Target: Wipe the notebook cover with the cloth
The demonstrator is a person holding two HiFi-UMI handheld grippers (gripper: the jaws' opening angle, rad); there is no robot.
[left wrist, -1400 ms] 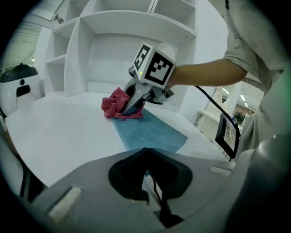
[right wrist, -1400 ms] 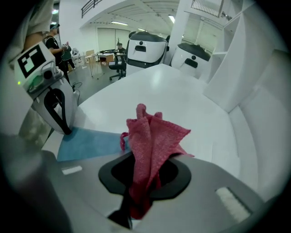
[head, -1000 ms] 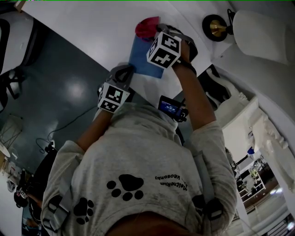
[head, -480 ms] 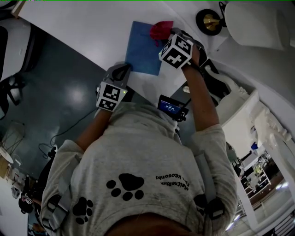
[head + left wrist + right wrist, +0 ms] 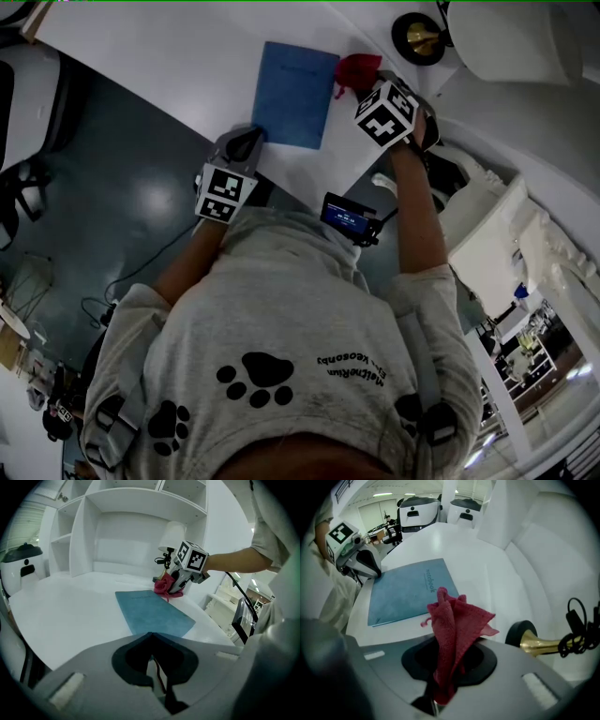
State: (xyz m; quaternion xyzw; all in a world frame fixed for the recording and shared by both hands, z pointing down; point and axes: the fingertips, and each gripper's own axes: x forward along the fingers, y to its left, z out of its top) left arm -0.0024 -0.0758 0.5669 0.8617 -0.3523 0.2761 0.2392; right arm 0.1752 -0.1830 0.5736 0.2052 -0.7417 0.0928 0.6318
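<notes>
A blue notebook [image 5: 293, 94] lies flat on the white table [image 5: 159, 52]; the left gripper view shows the notebook [image 5: 152, 613] just beyond the jaws. My left gripper [image 5: 255, 141] is shut, its tips at the notebook's near corner. The right gripper view shows that left gripper [image 5: 368, 564] touching the notebook [image 5: 410, 595]. My right gripper [image 5: 370, 89] is shut on a red cloth [image 5: 357, 70], just off the notebook's right edge. The cloth [image 5: 452, 630] stands bunched up out of the jaws.
A lamp with a black and brass base [image 5: 418, 37] stands close to the right of the cloth, also visible as the lamp base [image 5: 532, 641]. White shelving [image 5: 131, 536] backs the table. The table's near edge runs diagonally under my left gripper. White machines [image 5: 417, 510] stand beyond the table.
My right gripper has carried the red cloth rightward across the notebook's far end and off its right edge. The left gripper has stayed at the near corner.
</notes>
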